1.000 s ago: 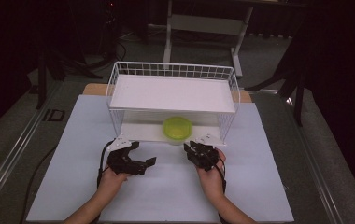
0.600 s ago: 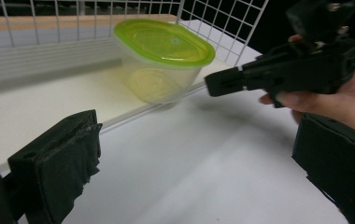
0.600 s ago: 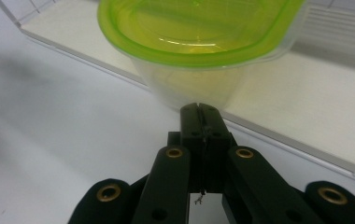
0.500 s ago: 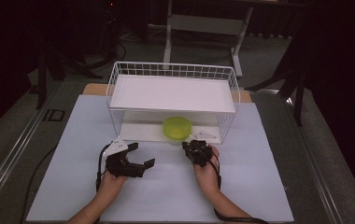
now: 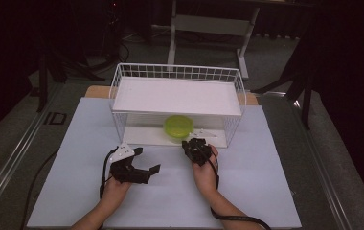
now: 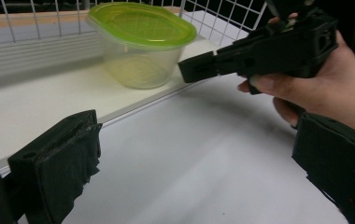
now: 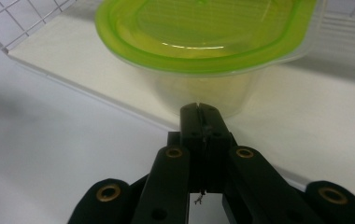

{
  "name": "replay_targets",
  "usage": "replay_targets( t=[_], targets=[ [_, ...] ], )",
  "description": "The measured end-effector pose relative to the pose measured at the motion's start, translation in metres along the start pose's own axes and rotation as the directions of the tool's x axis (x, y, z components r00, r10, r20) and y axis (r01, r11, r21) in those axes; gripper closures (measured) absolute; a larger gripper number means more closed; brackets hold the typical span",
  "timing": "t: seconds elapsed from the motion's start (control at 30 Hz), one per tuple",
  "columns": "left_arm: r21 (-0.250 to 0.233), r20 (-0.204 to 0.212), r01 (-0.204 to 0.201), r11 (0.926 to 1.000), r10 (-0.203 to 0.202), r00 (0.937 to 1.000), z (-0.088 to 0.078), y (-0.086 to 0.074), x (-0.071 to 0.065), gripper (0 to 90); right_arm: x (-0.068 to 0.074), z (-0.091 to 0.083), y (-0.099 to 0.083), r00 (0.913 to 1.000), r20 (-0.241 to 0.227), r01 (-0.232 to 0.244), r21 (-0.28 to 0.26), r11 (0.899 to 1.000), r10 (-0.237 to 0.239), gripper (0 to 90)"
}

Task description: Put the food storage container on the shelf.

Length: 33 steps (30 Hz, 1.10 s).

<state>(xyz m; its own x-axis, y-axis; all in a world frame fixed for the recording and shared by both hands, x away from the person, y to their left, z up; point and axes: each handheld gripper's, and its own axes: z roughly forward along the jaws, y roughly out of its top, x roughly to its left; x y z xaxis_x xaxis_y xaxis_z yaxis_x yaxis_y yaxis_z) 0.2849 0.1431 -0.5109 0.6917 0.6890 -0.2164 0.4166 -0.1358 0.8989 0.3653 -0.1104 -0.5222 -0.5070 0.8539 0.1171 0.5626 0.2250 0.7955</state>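
Observation:
A clear tub with a lime-green lid [image 5: 179,127] stands on the bottom board of a white wire rack [image 5: 177,72], near its front edge. My right gripper [image 5: 187,143] is just in front of the tub, jaws pressed together with nothing between them. In the right gripper view its closed tip [image 7: 199,110] points at the tub's wall [image 7: 203,91], very close below the lid's rim. My left gripper [image 5: 146,160] rests on the table at the left, jaws wide apart and empty. The left gripper view shows the tub [image 6: 140,44] and the right gripper [image 6: 199,67] beside it.
The rack has a white upper shelf [image 5: 177,96] over the tub, leaving a low gap. Its bottom board [image 5: 142,136] forms a small step above the white table sheet [image 5: 256,191]. A cable [image 5: 104,172] trails from the left gripper.
My right hand has moved forward and slightly left toward the tub under the rack. The left hand has stayed where it was.

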Motion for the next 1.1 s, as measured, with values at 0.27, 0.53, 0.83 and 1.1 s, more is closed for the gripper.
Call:
replay_targets(
  t=[0.27, 0.53, 0.83, 1.1],
  targets=[
    [-0.002, -0.011, 0.017, 0.9999, -0.017, 0.9998, -0.002, -0.001, 0.002, 1.9, 0.006, 0.008, 0.007, 0.9999, 0.005, 0.01, -0.022, 1.0, -0.01, 89.0],
    [-0.016, -0.008, 0.022, 0.9996, -0.022, 0.9997, -0.007, -0.001, 0.003, 1.9, 0.004, 0.018, 0.016, 0.9999, 0.002, -0.015, -0.027, 1.0, 0.015, 88.4],
    [-0.021, 0.003, 0.019, 0.9996, -0.019, 0.9998, -0.009, 0.0, 0.004, 1.9, 0.008, 0.02, 0.018, 0.9999, 0.012, 0.013, -0.026, 1.0, -0.013, 84.5],
    [-0.017, 0.003, 0.018, 0.9997, -0.018, 0.9998, -0.01, 0.0, 0.003, 1.9, 0.008, 0.007, 0.012, 0.9992, -0.002, 0.04, -0.026, 0.999, -0.04, 80.1]
  ],
)
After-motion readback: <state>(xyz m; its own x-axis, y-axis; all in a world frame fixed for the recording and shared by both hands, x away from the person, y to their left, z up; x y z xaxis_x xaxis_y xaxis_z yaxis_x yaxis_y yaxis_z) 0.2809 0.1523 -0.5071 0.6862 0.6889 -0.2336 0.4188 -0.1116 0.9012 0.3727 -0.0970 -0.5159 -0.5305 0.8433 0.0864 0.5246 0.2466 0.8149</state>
